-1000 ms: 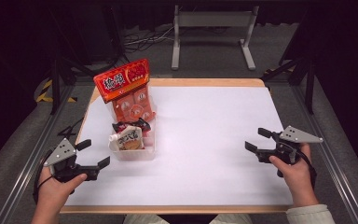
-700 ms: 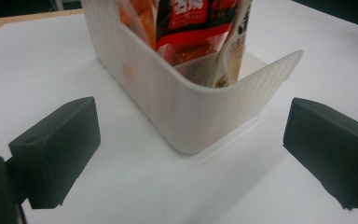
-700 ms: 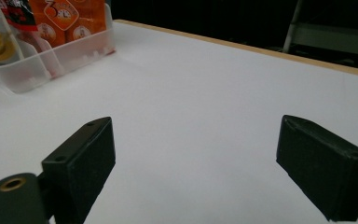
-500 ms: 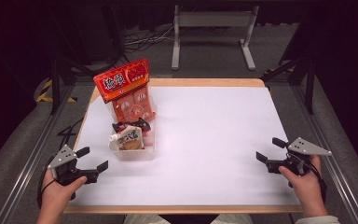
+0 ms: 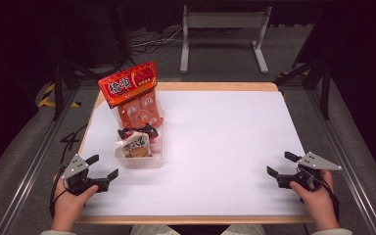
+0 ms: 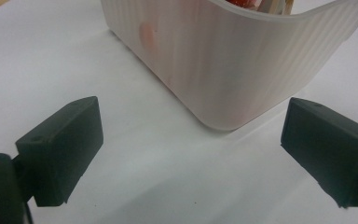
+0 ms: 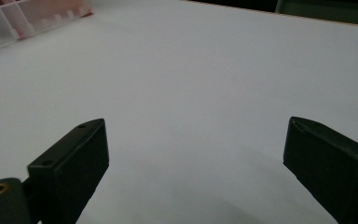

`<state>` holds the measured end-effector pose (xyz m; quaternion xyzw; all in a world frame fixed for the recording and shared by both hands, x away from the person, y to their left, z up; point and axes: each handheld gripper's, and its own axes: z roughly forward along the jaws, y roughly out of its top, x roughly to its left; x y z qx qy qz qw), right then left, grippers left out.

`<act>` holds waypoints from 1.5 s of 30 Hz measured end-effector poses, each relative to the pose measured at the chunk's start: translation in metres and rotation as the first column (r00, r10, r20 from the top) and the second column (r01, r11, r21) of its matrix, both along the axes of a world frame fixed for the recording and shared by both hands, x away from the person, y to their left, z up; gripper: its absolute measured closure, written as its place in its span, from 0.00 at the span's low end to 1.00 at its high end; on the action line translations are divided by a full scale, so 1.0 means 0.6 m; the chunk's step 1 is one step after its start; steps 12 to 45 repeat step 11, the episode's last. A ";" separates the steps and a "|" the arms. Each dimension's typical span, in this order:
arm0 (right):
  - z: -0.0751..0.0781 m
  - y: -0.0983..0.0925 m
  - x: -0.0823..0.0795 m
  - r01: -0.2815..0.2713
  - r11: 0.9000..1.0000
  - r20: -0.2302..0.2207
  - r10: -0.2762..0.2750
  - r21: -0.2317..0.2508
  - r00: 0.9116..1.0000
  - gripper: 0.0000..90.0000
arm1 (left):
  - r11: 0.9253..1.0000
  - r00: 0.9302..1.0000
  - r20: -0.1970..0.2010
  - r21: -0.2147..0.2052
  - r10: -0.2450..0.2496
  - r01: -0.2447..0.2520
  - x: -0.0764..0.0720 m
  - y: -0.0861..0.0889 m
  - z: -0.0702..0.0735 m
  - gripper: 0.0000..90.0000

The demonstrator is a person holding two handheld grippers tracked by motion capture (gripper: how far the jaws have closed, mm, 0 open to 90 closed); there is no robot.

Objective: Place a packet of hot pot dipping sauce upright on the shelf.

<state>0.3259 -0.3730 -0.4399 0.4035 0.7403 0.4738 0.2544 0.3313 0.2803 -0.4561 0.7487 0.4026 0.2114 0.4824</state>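
Just beyond left gripper's [image 5: 102,166] fingers [image 6: 60,149], bin [image 6: 242,70].

High view: above, looking down on desk [image 5: 215,147]. Gripper views: low, close; both share bin [image 6: 242,60], upper left in right view.

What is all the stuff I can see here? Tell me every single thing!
Translucent ribbed plastic bin: one, whitish, left part of the table.
Big red snack bag: one, standing at the bin's far end.
Small cream sauce pouch: one, inside the bin's near end.
White table sheet: one, covering the wooden table.
Grey metal stand: one, on the floor beyond the table.
Left gripper: black, open, beside the bin.
Right gripper: black, open, near right.
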 end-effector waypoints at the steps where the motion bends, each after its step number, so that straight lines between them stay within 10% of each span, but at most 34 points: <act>1: 0.000 0.000 0.000 0.003 1.000 0.000 -0.003 -0.004 1.000 0.08 | 1.000 1.000 -0.004 -0.003 0.000 0.000 0.000 -0.001 0.000 0.08; 45: 0.002 -0.001 -0.001 0.013 1.000 0.013 -0.013 -0.003 1.000 0.08 | 1.000 1.000 -0.014 -0.013 0.000 0.000 -0.002 0.001 0.003 0.09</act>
